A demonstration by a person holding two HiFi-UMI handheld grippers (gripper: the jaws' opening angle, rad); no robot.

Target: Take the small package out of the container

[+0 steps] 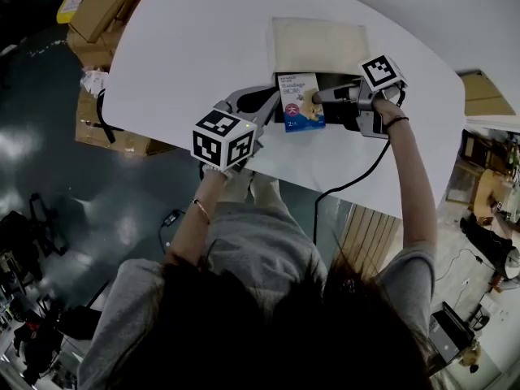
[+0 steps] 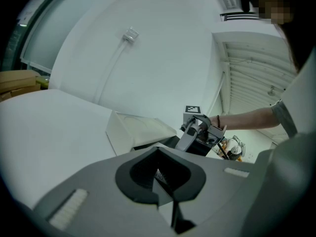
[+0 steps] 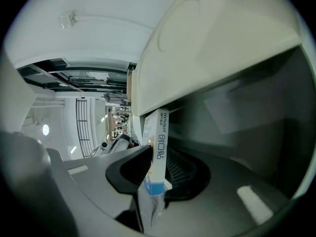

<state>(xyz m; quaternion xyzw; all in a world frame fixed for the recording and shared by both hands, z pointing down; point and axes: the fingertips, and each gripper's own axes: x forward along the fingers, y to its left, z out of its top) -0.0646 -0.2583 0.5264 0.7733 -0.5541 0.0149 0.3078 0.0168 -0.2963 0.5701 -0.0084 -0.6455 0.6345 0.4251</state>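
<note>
Small package point(image 3: 158, 147) printed "HYNAUT 创口贴", clamped edgewise in right gripper point(image 3: 159, 180) at open container point(image 1: 338, 79), left gripper point(image 2: 162, 177) jaws together

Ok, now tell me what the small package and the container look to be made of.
Small package: likely thin printed cardboard, slightly glossy. Its sharp folded edges and coloured print show in the right gripper view. Container: probably hard plastic, with a matte black body and a smooth cream lid. The lid's rounded, moulded edges suggest that, though the look leaves it open.
</note>
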